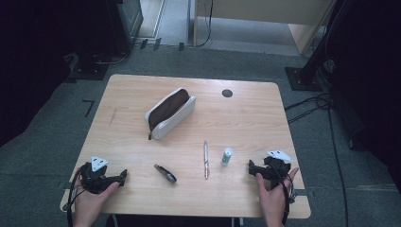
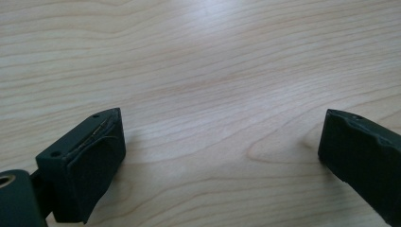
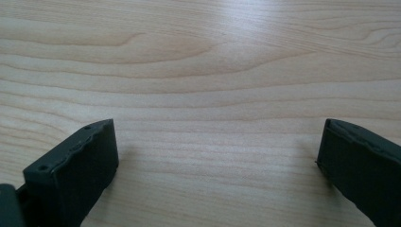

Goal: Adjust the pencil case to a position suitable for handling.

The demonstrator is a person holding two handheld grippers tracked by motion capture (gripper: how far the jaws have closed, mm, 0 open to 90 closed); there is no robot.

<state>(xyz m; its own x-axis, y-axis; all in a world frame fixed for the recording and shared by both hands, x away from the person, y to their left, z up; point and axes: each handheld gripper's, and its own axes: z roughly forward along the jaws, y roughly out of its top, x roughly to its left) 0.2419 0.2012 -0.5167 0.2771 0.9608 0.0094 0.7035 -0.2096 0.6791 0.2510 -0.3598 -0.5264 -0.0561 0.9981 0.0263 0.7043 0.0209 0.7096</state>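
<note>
High view is showing a pencil case (image 1: pixel 169 112) lying unzipped near the middle of the wooden surface (image 1: pixel 246 118), with a pen (image 1: pixel 206 159), a small white tube (image 1: pixel 227 156) and a dark clip-like thing (image 1: pixel 165 173) sitting apart closer to the person. Left hand-held gripper (image 1: pixel 124 176) and right hand-held gripper (image 1: pixel 250 168) are both resting at the near edge, jaws spread wide, gripping nothing. I'm guessing the round tube is going to roll away if a jaw nudges it sideways
</note>
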